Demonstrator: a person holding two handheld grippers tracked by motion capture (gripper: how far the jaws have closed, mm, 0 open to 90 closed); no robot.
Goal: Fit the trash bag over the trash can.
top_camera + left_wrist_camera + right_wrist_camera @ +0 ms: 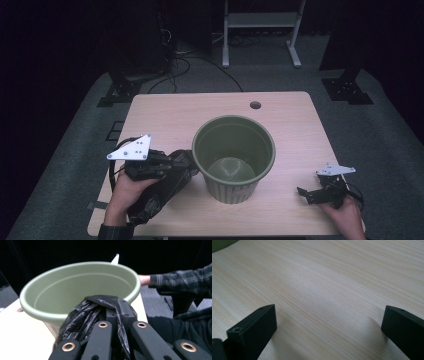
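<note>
A green plastic pot (234,157) stands empty and upright in the middle of the wooden table (295,107). Just left of it my left gripper (187,162) is shut on a crumpled black plastic bag (162,192), which hangs down toward the table's front edge. In the left gripper view the black bag (86,316) is pinched between the jaws, with the green pot (80,287) right behind it. My right gripper (305,192) rests low at the table's front right, open. In the right gripper view its fingertips (265,315) stand wide apart over bare wood.
A round cable hole (255,105) sits near the table's far edge. Beyond the table are a white stand (260,30) and cables on the grey floor. A person's plaid sleeve (180,281) shows past the pot in the left gripper view.
</note>
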